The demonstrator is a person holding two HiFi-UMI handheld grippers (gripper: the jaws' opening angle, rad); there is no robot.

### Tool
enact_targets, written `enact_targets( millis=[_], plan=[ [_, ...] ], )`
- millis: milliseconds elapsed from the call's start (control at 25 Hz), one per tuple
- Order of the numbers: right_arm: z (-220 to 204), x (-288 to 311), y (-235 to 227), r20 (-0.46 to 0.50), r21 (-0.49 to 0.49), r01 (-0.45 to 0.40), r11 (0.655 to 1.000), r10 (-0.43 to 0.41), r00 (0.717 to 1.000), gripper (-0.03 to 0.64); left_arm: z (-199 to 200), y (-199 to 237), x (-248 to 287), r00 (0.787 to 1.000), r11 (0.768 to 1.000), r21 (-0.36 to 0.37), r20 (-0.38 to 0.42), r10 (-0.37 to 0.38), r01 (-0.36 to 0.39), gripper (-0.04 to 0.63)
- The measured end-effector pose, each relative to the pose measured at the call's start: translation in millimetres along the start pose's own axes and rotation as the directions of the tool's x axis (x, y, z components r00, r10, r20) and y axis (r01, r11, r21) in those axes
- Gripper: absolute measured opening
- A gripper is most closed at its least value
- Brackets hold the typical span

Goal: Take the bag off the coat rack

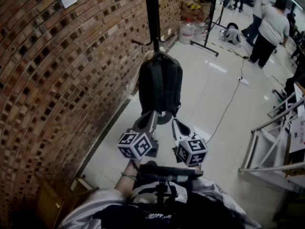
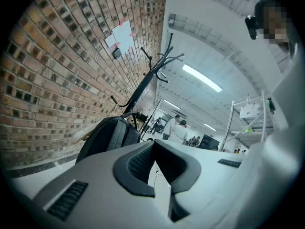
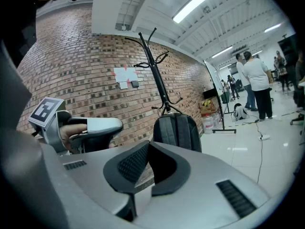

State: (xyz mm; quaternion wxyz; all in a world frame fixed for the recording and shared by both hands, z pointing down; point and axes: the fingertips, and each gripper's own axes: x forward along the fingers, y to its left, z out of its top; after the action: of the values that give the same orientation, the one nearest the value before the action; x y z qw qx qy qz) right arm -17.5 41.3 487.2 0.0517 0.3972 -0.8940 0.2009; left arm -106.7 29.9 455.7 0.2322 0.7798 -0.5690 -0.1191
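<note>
A black backpack (image 1: 160, 86) hangs low on the black coat rack (image 1: 152, 18), next to the brick wall. Both grippers are held side by side just in front of the bag's bottom, without touching it. My left gripper (image 1: 150, 118) is shut and empty; in its own view the left gripper (image 2: 155, 147) points up at the backpack (image 2: 107, 135) and the coat rack (image 2: 143, 80). My right gripper (image 1: 176, 126) is also shut with nothing in it. In the right gripper view, the right gripper (image 3: 148, 147) faces the backpack (image 3: 176, 130) beneath the coat rack (image 3: 155, 66).
The curved brick wall (image 1: 52, 80) runs along the left. A metal frame (image 1: 267, 142) stands at the right, and a cable (image 1: 228, 104) trails over the white floor. People (image 1: 271, 27), a stand (image 1: 209, 23) and water jugs (image 1: 187, 32) are at the back. A wooden box (image 1: 52, 199) sits bottom left.
</note>
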Motion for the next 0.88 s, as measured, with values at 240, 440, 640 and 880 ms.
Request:
enact_targets(
  millis=[240, 440, 640, 880],
  plan=[
    [2, -3, -25, 0.014, 0.033, 0.011, 0.999, -0.011, 1.0, 0.009, -4, -9, 15, 1.0, 1.0, 0.019, -0.017, 0.007, -0.007, 0.008],
    [3, 6, -40, 0.018, 0.058, 0.019, 0.998, -0.02, 1.0, 0.011, -7, -2, 34, 0.999, 1.0, 0.024, -0.034, 0.006, -0.005, 0.008],
    [8, 21, -67, -0.001, 0.048, 0.041, 0.998, -0.041, 0.999, 0.011, -1, 3, 69, 1.0, 1.0, -0.001, -0.016, -0.002, 0.002, 0.008],
    [38, 54, -109, 0.002, 0.036, 0.08, 0.996, -0.08, 0.997, 0.011, 14, 6, 134, 0.999, 0.999, 0.021, -0.01, -0.044, 0.044, 0.008]
  ],
)
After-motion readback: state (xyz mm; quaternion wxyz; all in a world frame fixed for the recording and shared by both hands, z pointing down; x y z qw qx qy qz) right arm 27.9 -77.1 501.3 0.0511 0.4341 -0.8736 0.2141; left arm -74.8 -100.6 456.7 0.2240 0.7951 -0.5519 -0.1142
